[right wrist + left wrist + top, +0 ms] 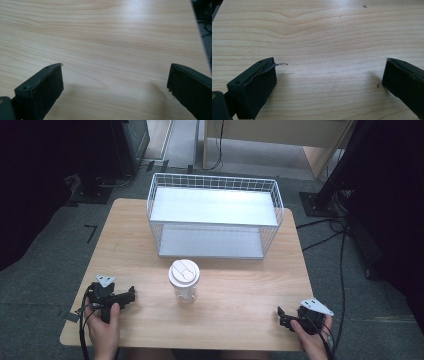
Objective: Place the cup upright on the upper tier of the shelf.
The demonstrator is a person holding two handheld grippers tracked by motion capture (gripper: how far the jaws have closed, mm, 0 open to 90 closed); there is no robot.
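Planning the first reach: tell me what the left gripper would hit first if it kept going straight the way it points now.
Probably nothing on the table. In the high view the left gripper points right, across the near part of the wooden table, passing just in front of the clear cup. Its open jaws face bare wood; depth is uncertain, so it might graze the cup.

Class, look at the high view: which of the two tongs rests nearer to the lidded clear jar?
The left tongs. They lie just left of the jar, while the right tongs sit farther off by the table's front right corner.
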